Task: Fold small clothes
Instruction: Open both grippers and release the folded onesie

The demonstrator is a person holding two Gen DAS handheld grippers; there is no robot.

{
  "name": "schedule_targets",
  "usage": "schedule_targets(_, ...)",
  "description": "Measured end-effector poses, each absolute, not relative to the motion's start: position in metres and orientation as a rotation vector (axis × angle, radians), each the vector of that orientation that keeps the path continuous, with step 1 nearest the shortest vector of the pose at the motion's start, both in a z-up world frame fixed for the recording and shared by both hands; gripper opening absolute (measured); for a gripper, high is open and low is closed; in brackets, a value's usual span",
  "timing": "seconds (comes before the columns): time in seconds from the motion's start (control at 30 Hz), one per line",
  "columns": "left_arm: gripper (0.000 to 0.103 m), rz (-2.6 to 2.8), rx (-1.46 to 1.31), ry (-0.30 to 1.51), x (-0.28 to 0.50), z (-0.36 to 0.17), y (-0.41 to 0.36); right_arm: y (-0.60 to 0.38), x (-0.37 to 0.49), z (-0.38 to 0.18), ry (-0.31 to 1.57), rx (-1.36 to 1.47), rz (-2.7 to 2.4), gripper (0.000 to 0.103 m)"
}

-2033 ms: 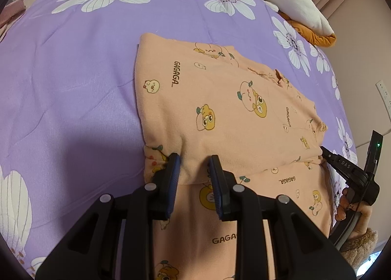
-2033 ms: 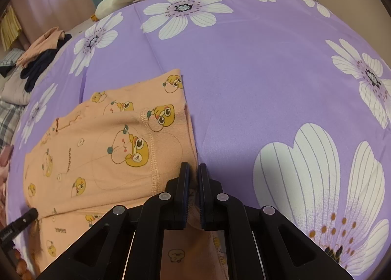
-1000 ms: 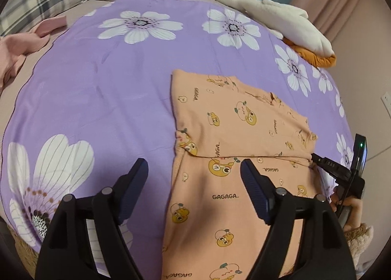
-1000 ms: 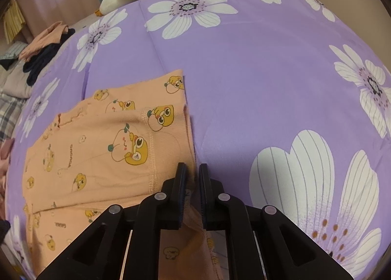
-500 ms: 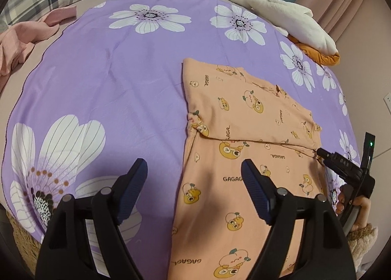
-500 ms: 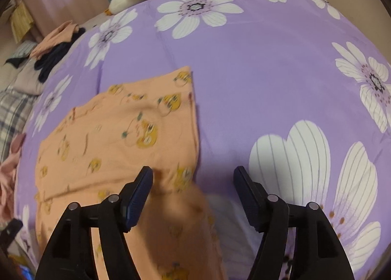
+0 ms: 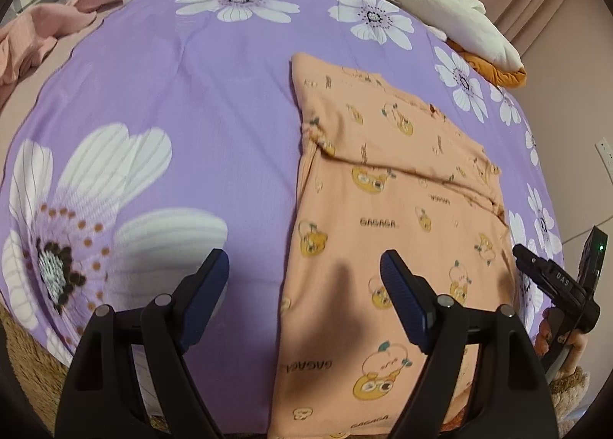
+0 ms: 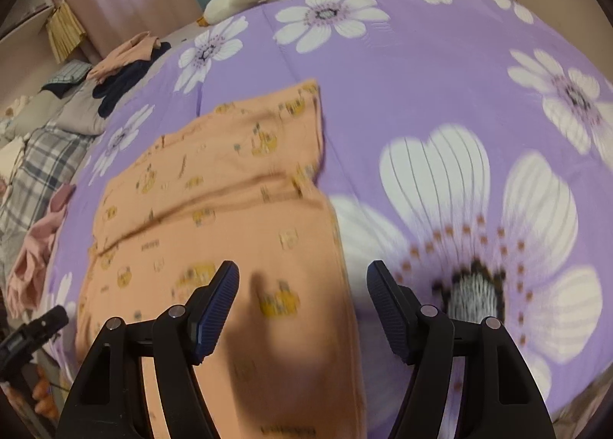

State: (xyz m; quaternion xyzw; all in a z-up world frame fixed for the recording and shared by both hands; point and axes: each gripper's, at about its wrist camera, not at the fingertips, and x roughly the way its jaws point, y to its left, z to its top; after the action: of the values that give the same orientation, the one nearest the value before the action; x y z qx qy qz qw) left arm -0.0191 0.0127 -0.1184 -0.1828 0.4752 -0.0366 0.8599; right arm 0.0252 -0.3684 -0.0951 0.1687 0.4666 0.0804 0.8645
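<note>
An orange garment (image 7: pixel 387 216) printed with cartoon figures and "GAGAGA" lies flat on the purple flowered bedspread (image 7: pixel 184 101), its far part folded over so a fold edge crosses the middle. My left gripper (image 7: pixel 304 293) is open and empty, held above the garment's near left edge. The right wrist view is blurred; there the garment (image 8: pixel 214 216) lies left of centre and my right gripper (image 8: pixel 302 304) is open and empty above its near right edge. The right gripper also shows at the right edge of the left wrist view (image 7: pixel 555 281).
A white and orange plush toy (image 7: pixel 440 13) lies at the far edge of the bed. Pink clothes (image 7: pixel 34 32), dark clothes (image 8: pixel 122 86) and a plaid pillow (image 8: pixel 34 166) lie beyond the bedspread's left side. The bed's near edge is just below both grippers.
Both grippers let go of the folded-over garment edge, opened wide and pulled back toward the near end of the garment. The folded part now lies flat.
</note>
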Motion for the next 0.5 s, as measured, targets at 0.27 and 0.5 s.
schedule_targets(0.27, 0.081, -0.075, -0.335, 1.018, -0.027, -0.134, 0.001, -0.381, -0.009, -0.102, 0.964, 0.449, 0.229, 0.069)
schedule_targets(0.5, 0.082, -0.099, -0.313, 1.008, -0.040, -0.140, -0.007, -0.380, -0.032, -0.111, 0.963, 0.471, 0.317, 0.069)
